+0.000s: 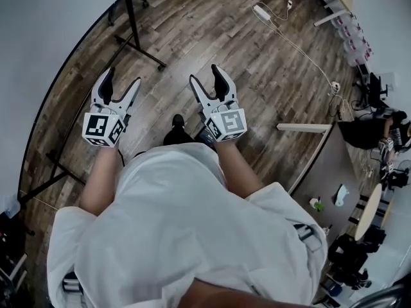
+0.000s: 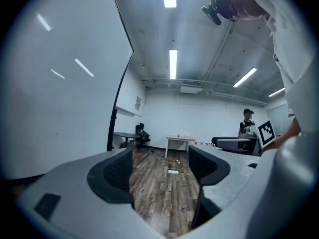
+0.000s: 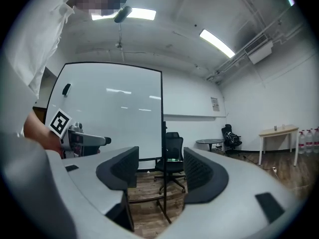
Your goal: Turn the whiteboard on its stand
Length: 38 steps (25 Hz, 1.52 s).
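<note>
left gripper [image 1: 122,79] and right gripper [image 1: 205,76] are both released, jaws spread with nothing between them, held out over the wooden floor [image 1: 257,63]; the whiteboard [image 3: 109,113] stands upright on its stand [image 1: 140,50] close by on the left, untouched. step in hand, as judged: the approach, before any grasp. the next move likely calls for reaching to the board's black side frame [image 3: 162,108], closing on it and swinging the panel round

The whiteboard [image 3: 112,113] is a large, blank white panel in a thin dark frame, standing upright and catching the ceiling lights as pale streaks. It is carried on a black stand [image 1: 131,24] with 1 post along its right edge, and the stand's feet rest on the wooden floor [image 1: 257,63].
</note>
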Each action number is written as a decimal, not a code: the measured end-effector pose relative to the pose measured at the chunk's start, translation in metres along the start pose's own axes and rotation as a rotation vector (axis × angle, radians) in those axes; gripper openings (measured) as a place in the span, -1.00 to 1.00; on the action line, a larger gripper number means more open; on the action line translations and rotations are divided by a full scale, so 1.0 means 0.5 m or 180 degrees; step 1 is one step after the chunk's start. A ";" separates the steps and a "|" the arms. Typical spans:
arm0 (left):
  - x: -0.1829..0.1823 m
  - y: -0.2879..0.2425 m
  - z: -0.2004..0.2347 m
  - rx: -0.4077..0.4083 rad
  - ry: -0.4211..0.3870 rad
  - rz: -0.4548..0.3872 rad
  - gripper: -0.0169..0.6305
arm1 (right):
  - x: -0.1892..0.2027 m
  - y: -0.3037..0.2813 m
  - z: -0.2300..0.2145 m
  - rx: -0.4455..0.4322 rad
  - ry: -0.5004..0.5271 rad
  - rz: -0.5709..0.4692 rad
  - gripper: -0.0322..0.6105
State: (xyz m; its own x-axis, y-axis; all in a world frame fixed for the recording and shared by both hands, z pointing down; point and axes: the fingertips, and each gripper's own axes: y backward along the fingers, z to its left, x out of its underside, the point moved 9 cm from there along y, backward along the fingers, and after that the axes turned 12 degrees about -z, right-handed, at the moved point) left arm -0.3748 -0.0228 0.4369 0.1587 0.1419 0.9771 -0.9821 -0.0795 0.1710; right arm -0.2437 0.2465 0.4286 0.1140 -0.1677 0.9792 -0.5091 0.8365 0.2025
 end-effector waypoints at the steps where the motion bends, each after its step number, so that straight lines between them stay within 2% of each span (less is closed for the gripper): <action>1: -0.002 -0.025 0.002 -0.0058 -0.0016 -0.0019 0.15 | 0.001 -0.019 -0.027 -0.0063 -0.0007 0.0002 -0.05; 8: 0.015 -0.188 0.023 -0.0351 -0.0076 -0.0030 0.15 | 0.019 -0.140 -0.204 -0.0316 -0.0095 0.0029 -0.05; 15: 0.044 -0.280 0.057 -0.0635 -0.0073 -0.0036 0.15 | 0.072 -0.227 -0.312 -0.0455 -0.0249 0.0080 -0.05; 25: 0.122 -0.396 0.171 -0.0876 0.0013 0.0001 0.15 | 0.161 -0.432 -0.379 -0.0839 -0.0358 0.0227 -0.05; 32: 0.109 -0.471 0.277 -0.1086 -0.0074 -0.0108 0.15 | 0.180 -0.648 -0.414 -0.1122 -0.0412 0.0324 -0.05; 38: 0.091 -0.502 0.355 -0.1257 -0.0230 -0.0110 0.15 | 0.190 -0.835 -0.388 -0.1596 -0.0343 0.0305 -0.05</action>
State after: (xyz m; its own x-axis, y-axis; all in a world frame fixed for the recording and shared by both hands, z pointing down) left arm -0.1032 -0.1715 0.4609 0.1853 0.0671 0.9804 -0.9374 0.3115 0.1558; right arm 0.1449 -0.0174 0.4351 -0.0151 -0.1088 0.9939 -0.0388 0.9934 0.1082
